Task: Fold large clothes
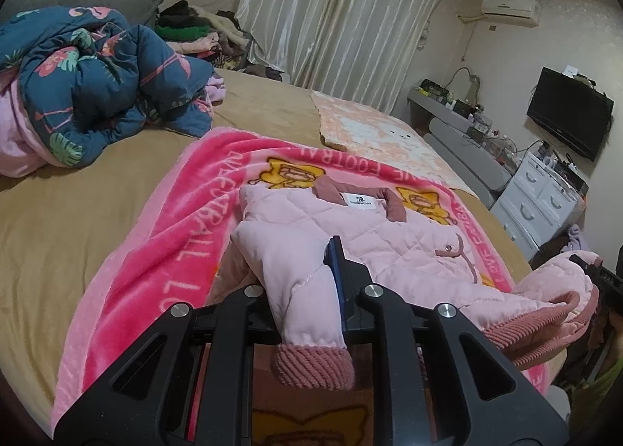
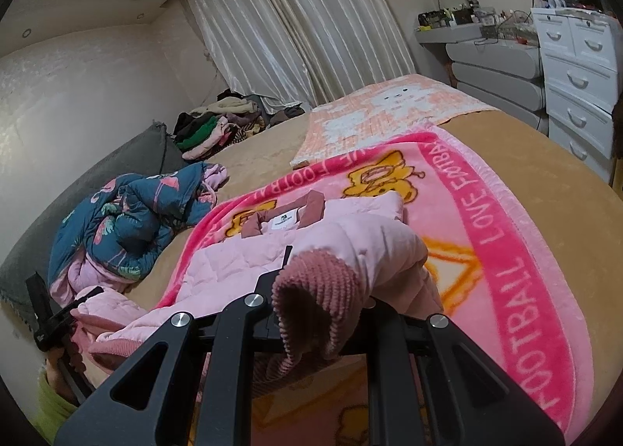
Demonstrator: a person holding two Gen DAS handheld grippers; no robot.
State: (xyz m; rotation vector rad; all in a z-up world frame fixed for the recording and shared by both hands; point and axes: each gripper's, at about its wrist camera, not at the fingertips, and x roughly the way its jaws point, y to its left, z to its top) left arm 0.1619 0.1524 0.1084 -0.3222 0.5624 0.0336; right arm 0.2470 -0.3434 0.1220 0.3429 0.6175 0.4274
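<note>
A pale pink quilted jacket point(image 1: 389, 236) with a dusty-rose collar lies front up on a bright pink cartoon blanket point(image 1: 175, 212) spread over the bed. My left gripper point(image 1: 311, 290) is shut on its left sleeve just above the ribbed rose cuff point(image 1: 311, 364), which hangs toward the camera. My right gripper point(image 2: 323, 282) is shut on the other sleeve, whose cuff point(image 2: 311, 290) droops over the jaws. Both sleeves are lifted off the blanket point(image 2: 486, 212). Each gripper shows at the other view's edge: the right gripper point(image 1: 601, 282), the left gripper point(image 2: 43, 313).
A crumpled blue floral quilt point(image 1: 89, 84) lies at the far left of the tan bed point(image 1: 58, 243). A peach blanket point(image 1: 373, 130) covers the far corner, with a clothes pile point(image 1: 194, 33) by the curtains. White drawers point(image 1: 537, 204) and a wall TV point(image 1: 568, 111) stand to the right.
</note>
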